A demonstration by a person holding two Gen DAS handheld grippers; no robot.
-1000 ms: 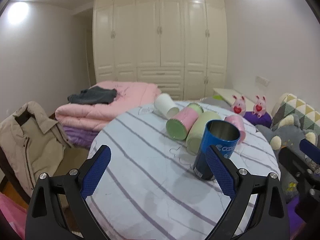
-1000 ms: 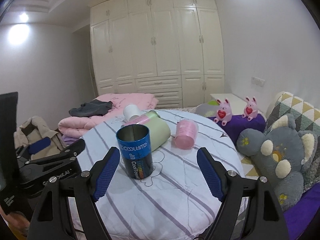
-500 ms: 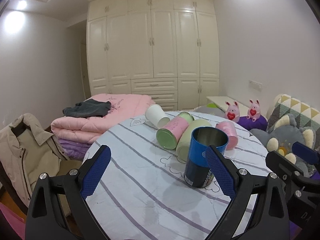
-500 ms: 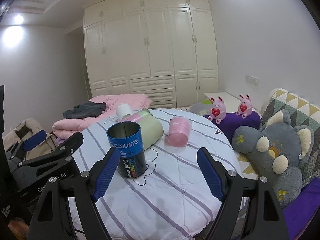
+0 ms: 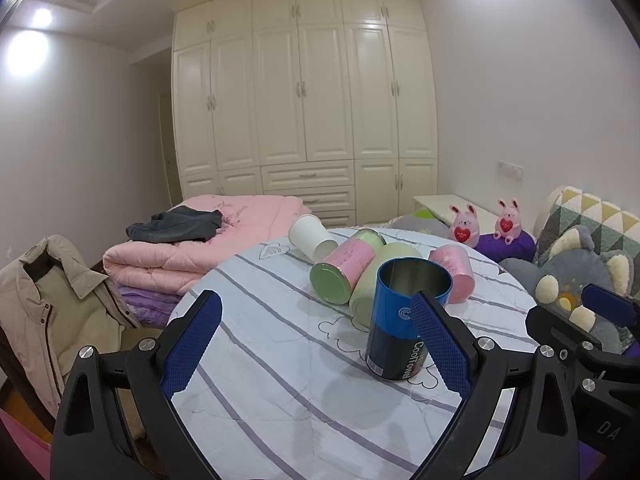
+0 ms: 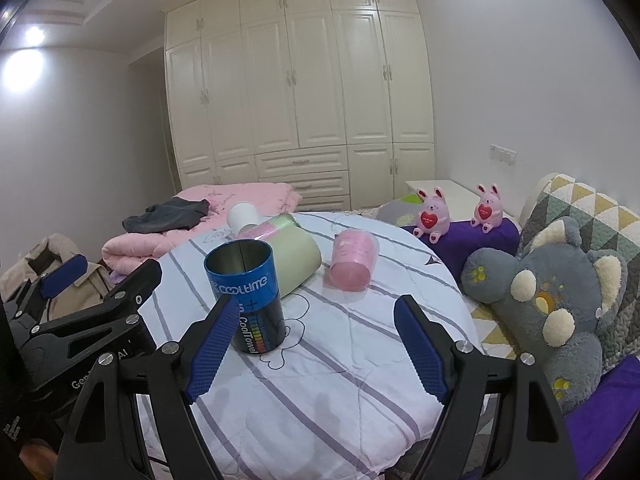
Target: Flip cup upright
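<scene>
A blue metal cup (image 5: 404,320) stands upright, mouth up, on the round striped table (image 5: 280,360); it also shows in the right wrist view (image 6: 248,296). Behind it several cups lie on their sides: a pale green cup (image 5: 380,280), a pink-and-green cup (image 5: 344,268), a pink cup (image 5: 454,272) and a white paper cup (image 5: 310,238). My left gripper (image 5: 316,344) is open and empty, pulled back at the table's near side, its right finger overlapping the blue cup in view. My right gripper (image 6: 316,344) is open and empty, the blue cup behind its left finger.
A grey plush toy (image 6: 552,292) and a patterned cushion (image 6: 580,208) lie to the right. Two pink bunny toys (image 6: 432,216) sit on a purple cushion. A folded pink quilt (image 5: 200,240) and a beige jacket (image 5: 44,300) are on the left. White wardrobes (image 5: 304,100) stand behind.
Both grippers have drawn back and tilted up from the table, staying open. The blue cup stands where it was.
</scene>
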